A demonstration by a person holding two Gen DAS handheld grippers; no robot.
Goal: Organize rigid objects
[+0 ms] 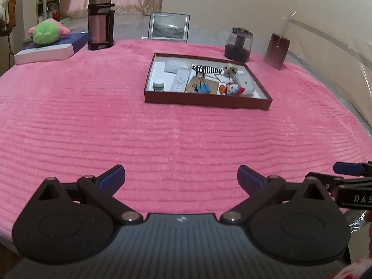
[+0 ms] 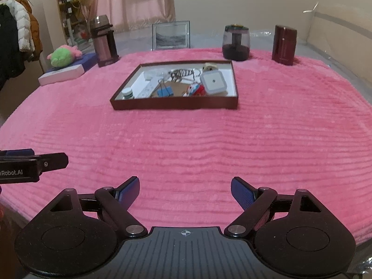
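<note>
We see both grippers side by side, level, low and pointing forward. Left gripper (image 1: 181, 178): jaws spread wide, nothing between the blue pads (image 1: 111, 179). Right gripper (image 2: 185, 191): same state, jaws wide apart and empty, its tip just visible at the edge of the left wrist view.

This is a lived-in room of a home. A pink plush blanket (image 2: 186, 139) covers the desk, and pale curtains (image 2: 137, 2) hang at the back. A clothes rack with jackets (image 2: 16, 30) stands at the left beside a cluttered bookshelf (image 2: 67, 2). A framed picture (image 2: 171, 36), a thermos flask (image 2: 103, 41) and a green plush toy (image 2: 61, 57) sit around the desk's far edge.
</note>
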